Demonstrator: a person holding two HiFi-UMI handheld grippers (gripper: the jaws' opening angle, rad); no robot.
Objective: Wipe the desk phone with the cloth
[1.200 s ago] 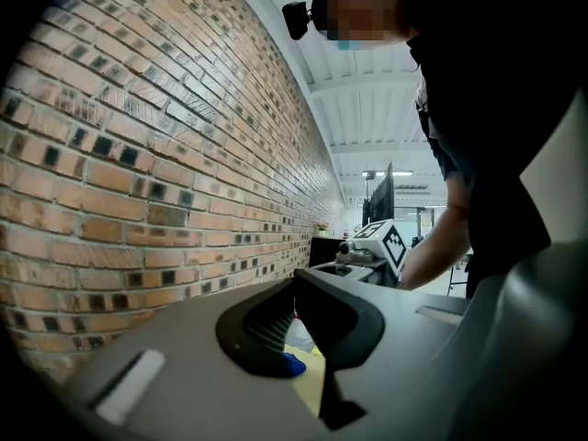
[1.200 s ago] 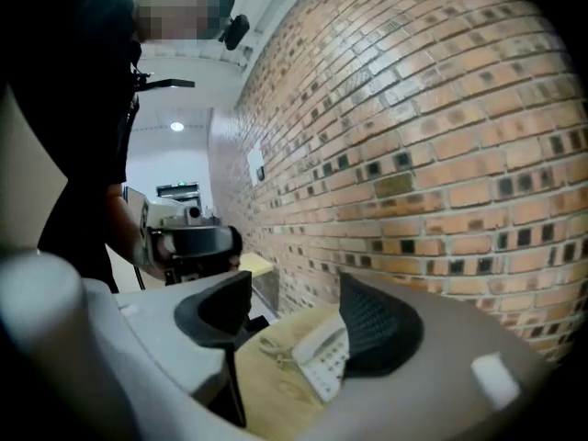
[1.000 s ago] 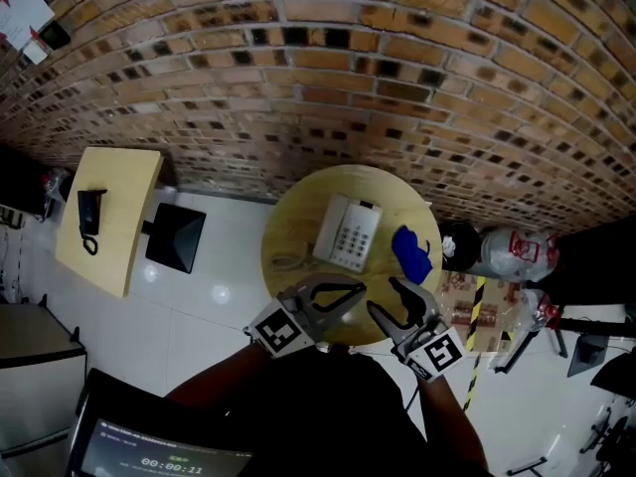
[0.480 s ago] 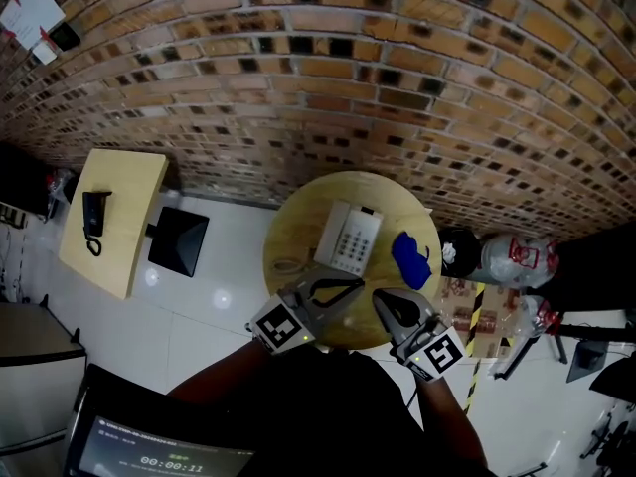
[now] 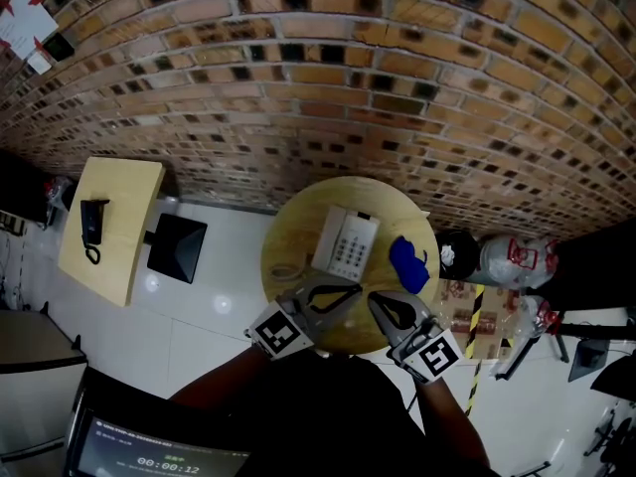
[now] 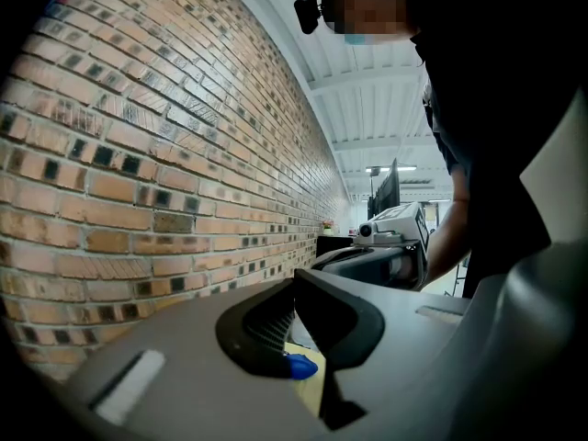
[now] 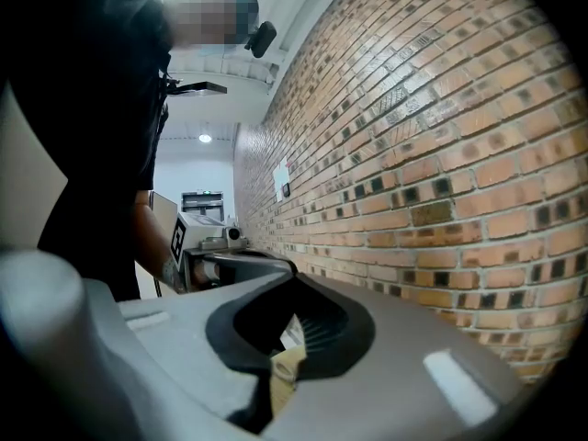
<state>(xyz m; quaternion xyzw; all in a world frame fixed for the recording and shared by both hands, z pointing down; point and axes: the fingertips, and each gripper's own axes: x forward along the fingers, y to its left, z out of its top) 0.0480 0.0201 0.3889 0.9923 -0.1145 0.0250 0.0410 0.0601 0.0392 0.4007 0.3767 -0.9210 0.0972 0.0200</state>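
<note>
A white desk phone (image 5: 346, 242) lies on the round wooden table (image 5: 298, 229), its coiled cord trailing left. A crumpled blue cloth (image 5: 408, 263) sits to the phone's right. Both grippers hover over the table's near edge, short of the phone and cloth. My left gripper (image 5: 358, 289) is shut on nothing, and my right gripper (image 5: 374, 303) is shut and empty too. In the left gripper view the shut gripper (image 6: 294, 288) frames a bit of blue cloth (image 6: 299, 367). In the right gripper view the shut gripper (image 7: 296, 288) hides most of the table.
A brick wall (image 5: 328, 87) rises right behind the table. On the left stand a rectangular wooden table (image 5: 124, 197) with a black phone (image 5: 90, 229) and a black seat (image 5: 177, 246). Bags and clutter (image 5: 507, 256) lie on the floor to the right.
My right gripper's jaws have closed from wide open to shut with nothing between them. Both grippers stay near the table's front edge; the left one has not changed.
</note>
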